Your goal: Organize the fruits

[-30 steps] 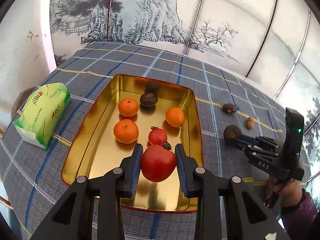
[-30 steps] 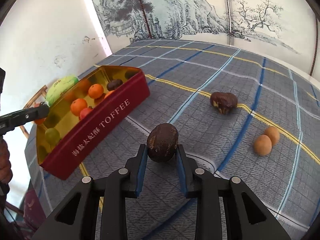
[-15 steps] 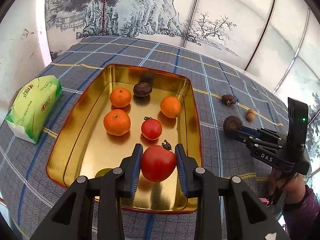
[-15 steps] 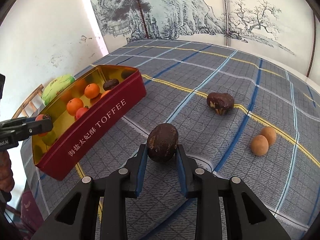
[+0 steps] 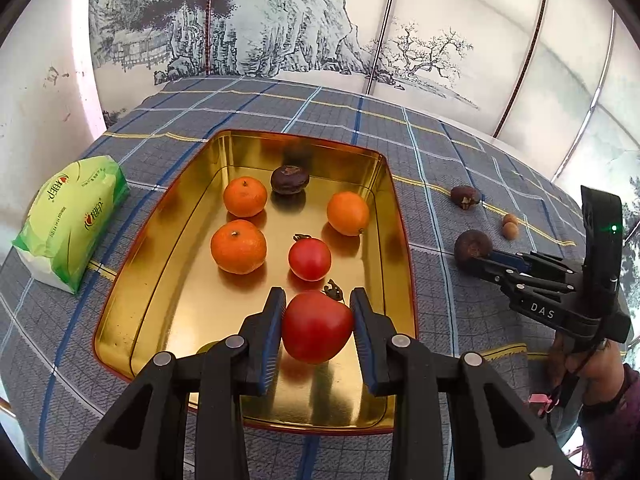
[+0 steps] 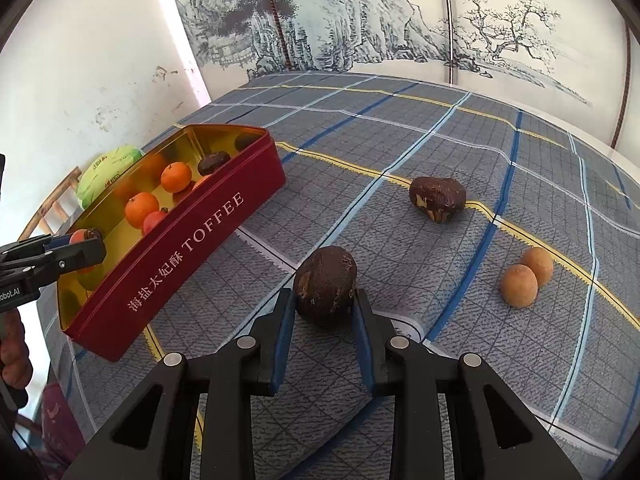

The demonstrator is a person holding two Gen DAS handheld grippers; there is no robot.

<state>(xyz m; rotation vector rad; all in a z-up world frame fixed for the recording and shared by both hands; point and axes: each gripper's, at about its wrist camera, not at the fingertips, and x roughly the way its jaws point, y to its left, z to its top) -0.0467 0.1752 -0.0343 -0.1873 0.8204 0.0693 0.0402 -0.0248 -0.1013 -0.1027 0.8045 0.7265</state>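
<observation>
Green fruit (image 5: 208,347) mostly hidden behind left gripper (image 5: 318,300) clamping tomato (image 5: 317,326); right gripper (image 6: 324,300) grasps dark fruit (image 6: 325,282).

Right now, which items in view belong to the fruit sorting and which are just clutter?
Job:
- gold tin holding three oranges and a small tomato
- big tomato in left gripper
- dark fruit in right gripper
- loose dark fruit
- two tan fruits

Lying about:
- tissue pack
- checked cloth

Round red tomato (image 5: 316,326) held above gold-lined red toffee tin (image 5: 394,216); wrinkled dark-brown fruit (image 6: 325,283) gripped over plaid cloth.
</observation>
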